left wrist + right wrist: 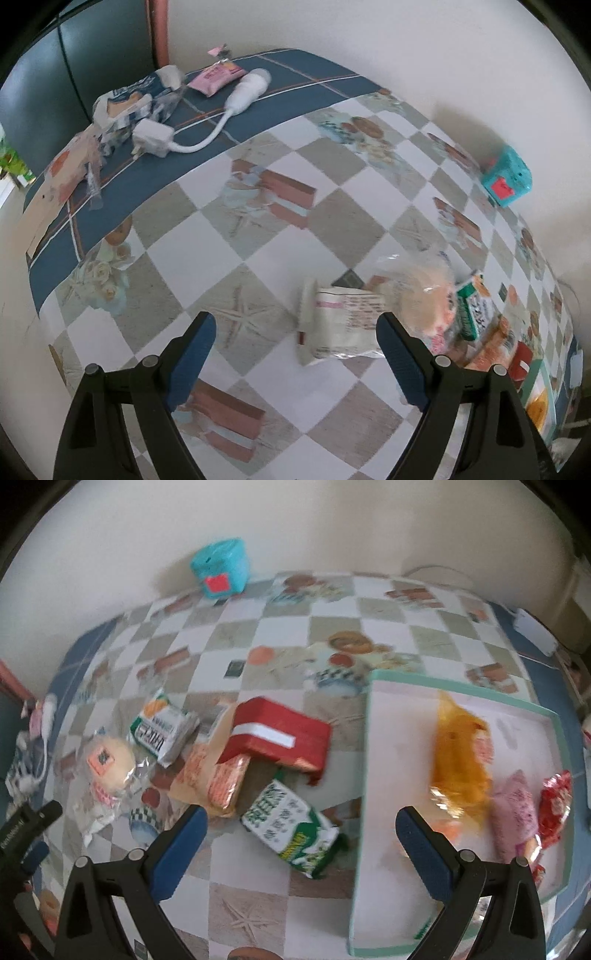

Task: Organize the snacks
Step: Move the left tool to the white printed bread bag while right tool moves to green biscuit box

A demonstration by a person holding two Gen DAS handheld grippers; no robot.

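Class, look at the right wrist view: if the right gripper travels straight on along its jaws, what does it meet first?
Probably the green-and-white snack packet lying on the tablecloth, beside the tray's left wall. The right gripper is open and empty; depth is uncertain.

Print shows on several packets, but blur keeps nearly all of it unreadable. The green-and-white packet (pixel 295 830) at six o'clock carries large Chinese characters, too smeared to make out. The black housing (pixel 22 830) at nine o'clock bears small white lettering ending in "AI".
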